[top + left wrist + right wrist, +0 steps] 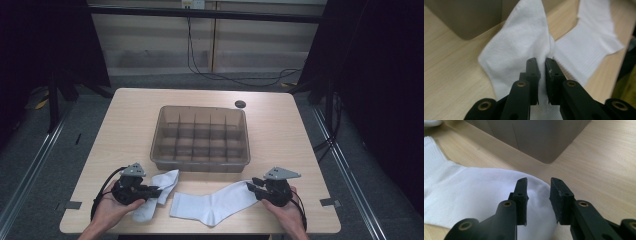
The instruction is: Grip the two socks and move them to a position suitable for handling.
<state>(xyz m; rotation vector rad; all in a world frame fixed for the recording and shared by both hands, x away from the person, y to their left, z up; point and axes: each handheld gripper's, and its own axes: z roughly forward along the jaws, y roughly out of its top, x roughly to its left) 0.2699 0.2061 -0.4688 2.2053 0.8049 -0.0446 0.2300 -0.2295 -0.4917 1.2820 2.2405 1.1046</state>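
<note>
Left gripper [541, 65]: black two-jaw tool in the person's left hand [111, 209] — jaws nearly together, pinching a raised fold of the crumpled white cotton sock [519, 50].
Crumpled sock: near-left part of the light wooden table [135, 120], between the left gripper and the flat sock, its far end close to the tray's front wall.
Right gripper [538, 192]: black two-jaw tool in the person's right hand [285, 216] — jaws a moderate gap apart, one on each side of the toe end of the flat white ribbed sock [479, 190]; not clamped on it.
Flat sock: spread out along the near edge of the table, toe at the right gripper, ribbed cuff beside the crumpled sock.
Tray: translucent grey plastic divider tray [200, 165] at mid-table, just beyond both socks, its compartments bare.
Table extras: small dark round cap [240, 104] beyond the tray's far right corner.
</note>
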